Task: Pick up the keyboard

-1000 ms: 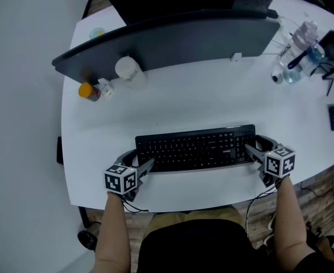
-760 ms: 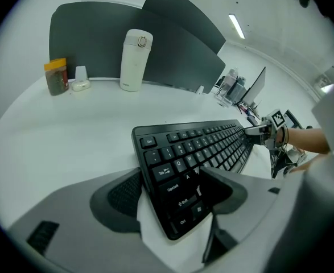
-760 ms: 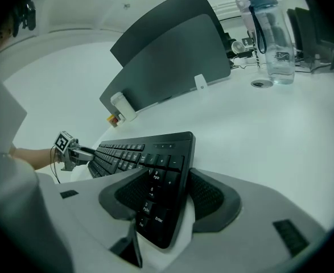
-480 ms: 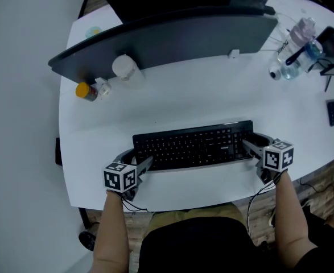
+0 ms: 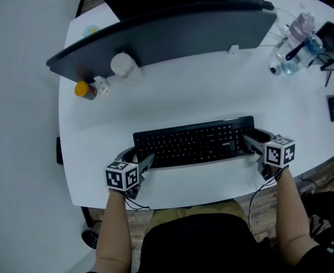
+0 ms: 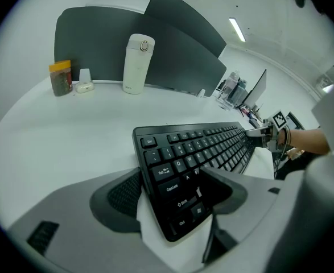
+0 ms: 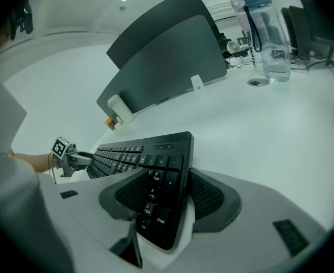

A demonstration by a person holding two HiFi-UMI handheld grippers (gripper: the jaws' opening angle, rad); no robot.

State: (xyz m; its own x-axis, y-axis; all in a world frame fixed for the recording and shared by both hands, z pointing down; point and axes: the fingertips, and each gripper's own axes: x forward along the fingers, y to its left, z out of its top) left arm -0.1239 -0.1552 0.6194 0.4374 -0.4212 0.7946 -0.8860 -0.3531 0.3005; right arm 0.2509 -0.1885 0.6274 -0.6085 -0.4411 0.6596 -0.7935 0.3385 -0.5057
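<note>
two grippers hold one black keyboard [image 5: 194, 142] by its ends on a white table [image 5: 212, 90]. at the far left of the table stands a small jar [image 5: 86, 90] with an orange lid. just right of it is a small white object, too small to name, and then a white flask [image 5: 122, 66]. behind them a dark curved panel [image 5: 172, 36] runs across the far side of the table.

the left gripper [image 5: 137, 158] is at the near left, and its marker cube is above the near edge of the table. its jaws are pinching the left end of the keyboard: in the left gripper view one pad presses the far edge, and the other jaw sits over the keys of the near corner.

the keyboard lies between the two grippers, near the near edge of the table, with its long side going left to right. i cannot tell if it is lifted off the surface or not.

the right gripper [image 5: 256, 142] is at the near right. its jaws are closed on the right end of the keyboard, with one ribbed pad on each long edge beside the number keys.

at the far right stand clear bottles [image 5: 295, 41], one with a blue cap, well apart from the keyboard.
</note>
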